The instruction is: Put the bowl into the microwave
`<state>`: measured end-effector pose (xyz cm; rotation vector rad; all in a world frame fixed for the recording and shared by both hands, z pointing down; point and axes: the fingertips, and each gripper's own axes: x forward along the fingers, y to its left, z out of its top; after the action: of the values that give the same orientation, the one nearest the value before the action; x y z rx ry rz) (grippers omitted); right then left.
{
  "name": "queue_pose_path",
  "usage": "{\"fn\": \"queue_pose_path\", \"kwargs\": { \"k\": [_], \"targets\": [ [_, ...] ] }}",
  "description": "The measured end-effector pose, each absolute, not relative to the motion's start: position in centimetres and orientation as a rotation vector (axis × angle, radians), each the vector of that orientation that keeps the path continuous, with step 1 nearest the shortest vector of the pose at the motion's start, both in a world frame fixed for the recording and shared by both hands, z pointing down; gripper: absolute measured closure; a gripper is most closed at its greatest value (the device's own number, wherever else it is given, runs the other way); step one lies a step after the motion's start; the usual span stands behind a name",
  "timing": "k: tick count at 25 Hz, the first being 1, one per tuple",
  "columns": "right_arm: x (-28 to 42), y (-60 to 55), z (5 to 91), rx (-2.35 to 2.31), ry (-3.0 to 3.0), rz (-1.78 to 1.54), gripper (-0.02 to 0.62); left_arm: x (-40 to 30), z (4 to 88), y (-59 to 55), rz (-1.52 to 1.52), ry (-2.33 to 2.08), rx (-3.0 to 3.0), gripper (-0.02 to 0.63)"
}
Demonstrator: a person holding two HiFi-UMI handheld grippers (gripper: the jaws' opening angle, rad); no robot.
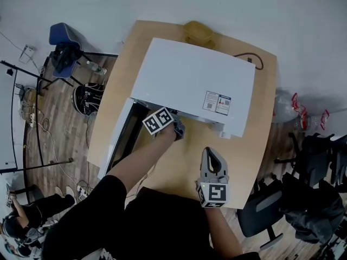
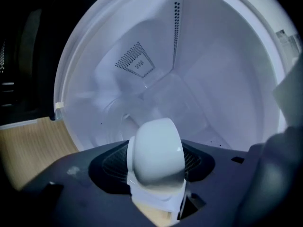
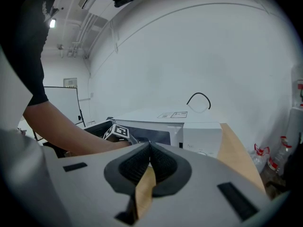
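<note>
A white microwave stands on the wooden table with its door swung open to the left. My left gripper reaches into the opening, shut on a small white bowl. In the left gripper view the bowl sits between the dark jaws, tilted on its side, with the white cavity and its glass turntable just ahead. My right gripper hovers over the table in front of the microwave. Its jaws are shut with nothing between them.
A yellow container and a black cable lie behind the microwave. Dark office chairs stand right of the table, a blue chair at the far left. Another person sits on the floor at lower left.
</note>
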<state>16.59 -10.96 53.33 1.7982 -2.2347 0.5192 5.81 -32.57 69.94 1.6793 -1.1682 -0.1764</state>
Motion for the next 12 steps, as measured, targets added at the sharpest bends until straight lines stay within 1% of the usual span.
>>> {"fn": "queue_pose_path", "kwargs": {
  "k": [8,12],
  "targets": [
    [16.9,-10.8,53.9,1.786,-2.232,0.533,0.535,5.4,70.0,-33.8,-0.082,-1.244,1.776,0.339],
    [17.3,-10.9,54.0,1.79,-2.222,0.538,0.535,4.9,70.6,-34.1,0.019,-1.288,1.832,0.339]
  ]
}}
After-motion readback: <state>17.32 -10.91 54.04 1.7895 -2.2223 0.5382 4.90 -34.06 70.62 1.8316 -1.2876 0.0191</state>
